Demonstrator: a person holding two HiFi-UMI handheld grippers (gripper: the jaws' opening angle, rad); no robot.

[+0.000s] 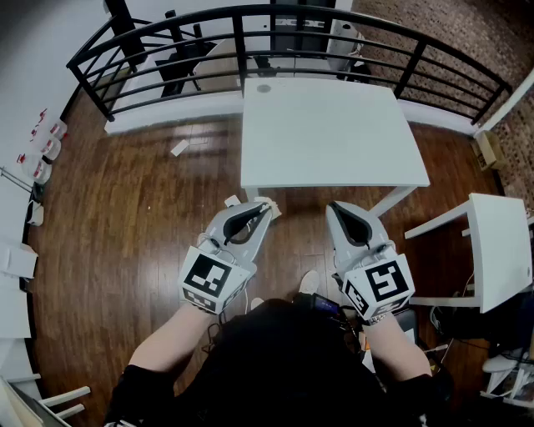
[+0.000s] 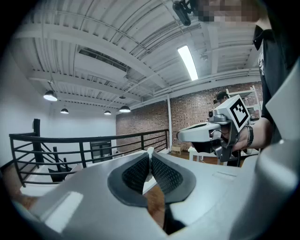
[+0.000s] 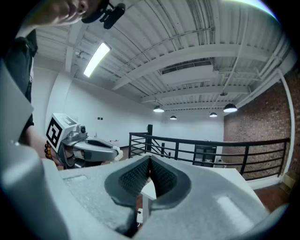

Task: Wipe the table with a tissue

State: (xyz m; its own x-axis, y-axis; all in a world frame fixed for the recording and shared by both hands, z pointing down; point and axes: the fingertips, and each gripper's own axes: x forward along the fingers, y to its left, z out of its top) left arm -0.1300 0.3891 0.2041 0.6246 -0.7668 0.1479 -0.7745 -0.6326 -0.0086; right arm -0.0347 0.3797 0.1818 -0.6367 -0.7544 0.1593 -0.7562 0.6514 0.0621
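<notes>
The white square table (image 1: 334,133) stands ahead of me, and both grippers hang in the air short of its near edge. My left gripper (image 1: 261,210) is shut on a small white tissue (image 1: 273,206), which pokes out as a tuft past the tips (image 2: 150,151). The right gripper view shows that tissue (image 3: 117,152) at the left gripper's nose from the side. My right gripper (image 1: 334,206) is shut with nothing between its pads (image 3: 140,176). A small round grey mark (image 1: 264,87) lies on the table's far left part.
A black metal railing (image 1: 292,17) curves round behind the table. A smaller white table (image 1: 501,250) stands at the right. A scrap of paper (image 1: 179,148) lies on the wooden floor (image 1: 125,208) to the left. White shelving (image 1: 17,258) lines the left wall.
</notes>
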